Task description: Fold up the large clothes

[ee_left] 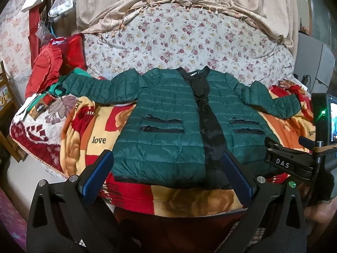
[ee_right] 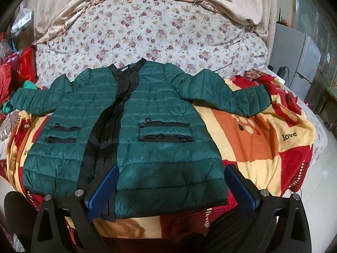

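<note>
Folding has not begun, as far as you can judge: the green jacket (ee_left: 168,113) lies flat and face up on the bed, front open, both sleeves spread wide. Every fold is still ahead of you. Your left claw (ee_left: 168,168) hovers near the hem with its fingers apart, holding nothing; your right claw (ee_right: 170,181) does the same at the other half. Under the jacket is a red and yellow blanket (ee_right: 252,139), with a flowered quilt (ee_right: 158,33) behind it, red clothes (ee_left: 48,67) piled at the left, and a grey cabinet (ee_right: 294,59) at the right.
</note>
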A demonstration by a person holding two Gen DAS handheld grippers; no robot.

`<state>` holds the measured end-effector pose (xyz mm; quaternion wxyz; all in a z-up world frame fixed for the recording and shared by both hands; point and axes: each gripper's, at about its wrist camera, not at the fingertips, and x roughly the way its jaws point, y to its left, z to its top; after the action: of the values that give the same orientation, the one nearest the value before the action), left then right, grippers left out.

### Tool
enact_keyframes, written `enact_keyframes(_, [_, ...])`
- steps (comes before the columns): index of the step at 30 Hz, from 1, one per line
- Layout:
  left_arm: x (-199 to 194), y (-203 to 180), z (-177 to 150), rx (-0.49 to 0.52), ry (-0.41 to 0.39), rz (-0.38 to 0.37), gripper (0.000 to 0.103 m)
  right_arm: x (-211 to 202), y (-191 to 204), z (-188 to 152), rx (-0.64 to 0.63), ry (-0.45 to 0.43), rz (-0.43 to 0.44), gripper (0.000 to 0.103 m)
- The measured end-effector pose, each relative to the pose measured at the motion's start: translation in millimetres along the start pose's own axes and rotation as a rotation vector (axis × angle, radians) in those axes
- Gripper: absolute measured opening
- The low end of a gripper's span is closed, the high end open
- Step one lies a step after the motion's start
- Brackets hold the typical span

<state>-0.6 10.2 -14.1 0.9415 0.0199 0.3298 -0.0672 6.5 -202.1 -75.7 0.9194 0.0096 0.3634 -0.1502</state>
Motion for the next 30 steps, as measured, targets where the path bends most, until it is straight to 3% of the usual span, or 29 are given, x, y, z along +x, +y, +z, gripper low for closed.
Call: enact_keyframes(30, [26.0, -2.6, -3.5, -0.010, 0.119, 0.050, 0.102, 9.8, 3.8, -6.1, -0.007, 0.040, 0.017, 0.099])
